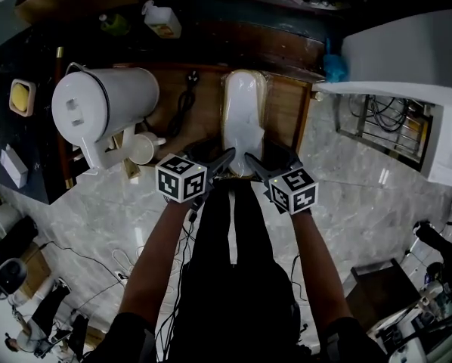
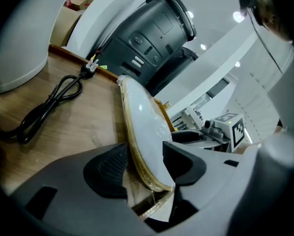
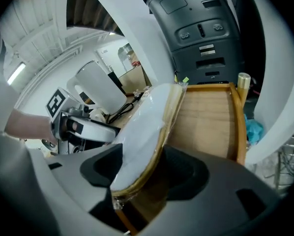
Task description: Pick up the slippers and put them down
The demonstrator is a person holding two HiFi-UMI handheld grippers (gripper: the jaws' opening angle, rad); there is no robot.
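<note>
- The slippers (image 1: pixel 243 119) look light, bendy and slippery in their shiny wrap.
- The left claw (image 2: pixel 144 168) and right claw (image 3: pixel 139 173) gape wide around the heel end, squeezing nothing.
- I'd pinch that firm edge.

From the head view, the near end of the flat white slippers (image 1: pixel 243 116) wrapped in clear plastic hides behind the left claw (image 1: pixel 224 159) and the right claw (image 1: pixel 255 163). Left of the slippers, the big round white jug (image 2: pixel 14 48) is cut off by the picture's edge. Behind the slippers, the dark grey machine (image 3: pixel 203 28) loses its top at the edge. The small blue thing (image 3: pixel 250 132) right of the slippers is too blurry to tell.
</note>
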